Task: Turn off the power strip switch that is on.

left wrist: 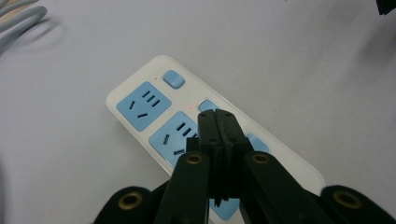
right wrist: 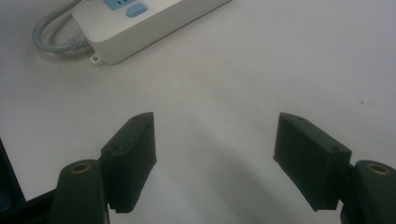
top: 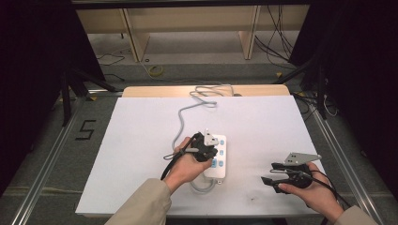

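Right now your left gripper (left wrist: 218, 122) has its jaws pressed flat together with nothing between them, and their joined tip hangs directly over the white power strip (top: 218, 157). In the left gripper view that tip covers the strip's middle, just beyond it a small blue switch button (left wrist: 207, 105), with a second blue switch button (left wrist: 173, 78) farther ahead near the strip's end and the blue sockets (left wrist: 144, 104) off to the tip's left. Whether the tip touches the strip or only hovers above it I cannot tell.

The strip's long axis runs away from you across the white table (top: 141, 140), nearly in line with your left gripper's reach, so the row of buttons lies ahead of and just beside the closed tip rather than across it. A press on a button looks like the work in hand, and it should need only a small nudge forward and down, not a turn.

Your right gripper (top: 270, 173) has its jaws wide apart and empty, resting low over bare table. From it, the strip lies ahead and to its left, well apart, with the grey cord (right wrist: 51, 35) leaving the strip's near end. Your left hand (top: 185, 164) is clearly the nearer one, so leave the right where it is.
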`<control>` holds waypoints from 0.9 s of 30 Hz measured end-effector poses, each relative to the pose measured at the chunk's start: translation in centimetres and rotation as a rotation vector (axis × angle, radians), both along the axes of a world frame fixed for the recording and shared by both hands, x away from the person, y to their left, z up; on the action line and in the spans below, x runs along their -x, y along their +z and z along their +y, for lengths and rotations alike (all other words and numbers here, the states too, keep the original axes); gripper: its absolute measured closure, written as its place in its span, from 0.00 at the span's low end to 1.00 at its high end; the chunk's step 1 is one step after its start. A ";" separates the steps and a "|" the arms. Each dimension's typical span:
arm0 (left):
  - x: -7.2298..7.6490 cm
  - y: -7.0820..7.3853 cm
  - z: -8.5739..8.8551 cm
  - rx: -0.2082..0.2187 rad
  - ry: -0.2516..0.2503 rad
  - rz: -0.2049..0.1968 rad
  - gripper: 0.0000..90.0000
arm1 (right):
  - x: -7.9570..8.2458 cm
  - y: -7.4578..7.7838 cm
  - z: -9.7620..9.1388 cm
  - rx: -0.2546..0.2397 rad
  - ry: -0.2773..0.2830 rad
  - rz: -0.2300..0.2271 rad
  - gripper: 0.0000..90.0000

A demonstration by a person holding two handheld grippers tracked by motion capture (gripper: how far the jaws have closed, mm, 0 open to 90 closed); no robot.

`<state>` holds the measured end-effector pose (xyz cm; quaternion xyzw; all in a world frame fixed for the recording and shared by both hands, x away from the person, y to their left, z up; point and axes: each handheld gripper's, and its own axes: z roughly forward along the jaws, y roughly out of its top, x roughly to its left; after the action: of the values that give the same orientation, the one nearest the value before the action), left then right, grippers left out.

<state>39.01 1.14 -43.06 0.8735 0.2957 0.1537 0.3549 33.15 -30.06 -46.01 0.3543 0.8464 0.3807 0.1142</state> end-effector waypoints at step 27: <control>-1.2 -0.8 -2.0 -0.017 -0.010 0.037 1.00 | 0.0 0.0 0.0 0.000 0.003 0.001 0.33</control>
<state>40.24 -0.85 -43.88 0.8806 0.2967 0.1381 0.3426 33.13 -30.10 -46.00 0.3530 0.8472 0.3806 0.1133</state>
